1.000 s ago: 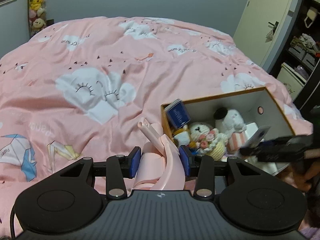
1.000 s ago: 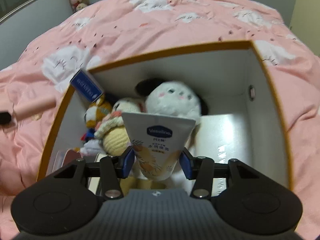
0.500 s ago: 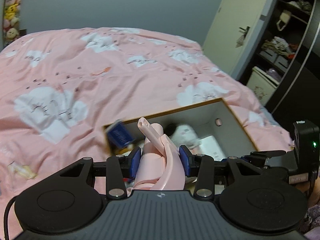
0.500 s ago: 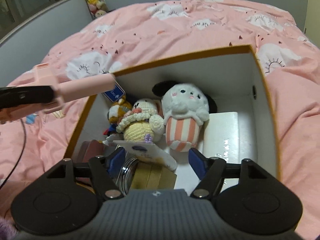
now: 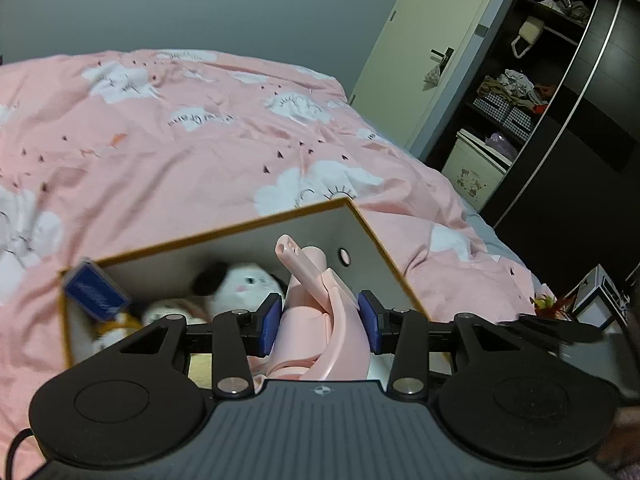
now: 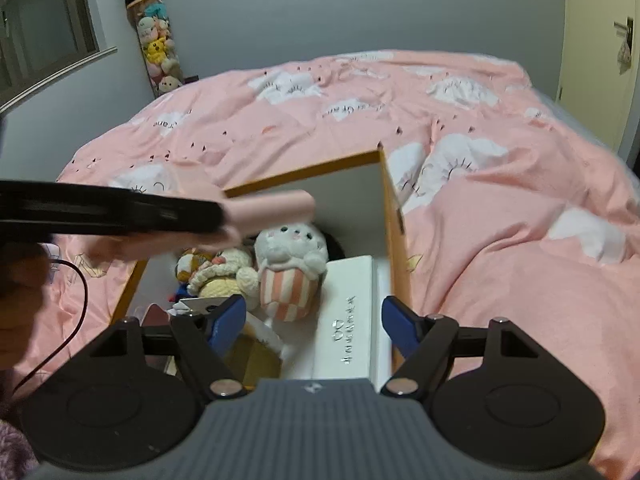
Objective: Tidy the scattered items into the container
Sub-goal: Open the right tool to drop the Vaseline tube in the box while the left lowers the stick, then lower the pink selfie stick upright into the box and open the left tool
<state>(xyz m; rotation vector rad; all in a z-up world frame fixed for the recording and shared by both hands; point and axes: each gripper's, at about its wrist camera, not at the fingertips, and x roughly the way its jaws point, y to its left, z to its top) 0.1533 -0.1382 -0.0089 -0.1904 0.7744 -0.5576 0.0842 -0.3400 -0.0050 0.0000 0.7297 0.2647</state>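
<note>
My left gripper [image 5: 320, 322] is shut on a pink folding device [image 5: 316, 304] and holds it above the open box [image 5: 224, 236]. In the right wrist view the same device [image 6: 272, 206] pokes in from the left over the box [image 6: 394, 216]. My right gripper [image 6: 312, 320] is open and empty above the box's near side. Inside lie a white plush in a striped cup [image 6: 290, 264], a crocheted doll [image 6: 224, 268], a white flat box [image 6: 352, 320], the Vaseline tube [image 6: 200, 304] and a blue card box [image 5: 96, 294].
The box sits on a pink cloud-print duvet [image 6: 500, 208]. A dark wardrobe with shelves [image 5: 560, 92] and a door [image 5: 432, 52] stand at the right. A jar of plush toys [image 6: 156, 44] stands by the far wall. A black cable [image 6: 68, 320] trails at the left.
My right gripper opened, dropped the Vaseline tube into the box and pulled back upward. My left gripper carried the pink device to the right, over the box.
</note>
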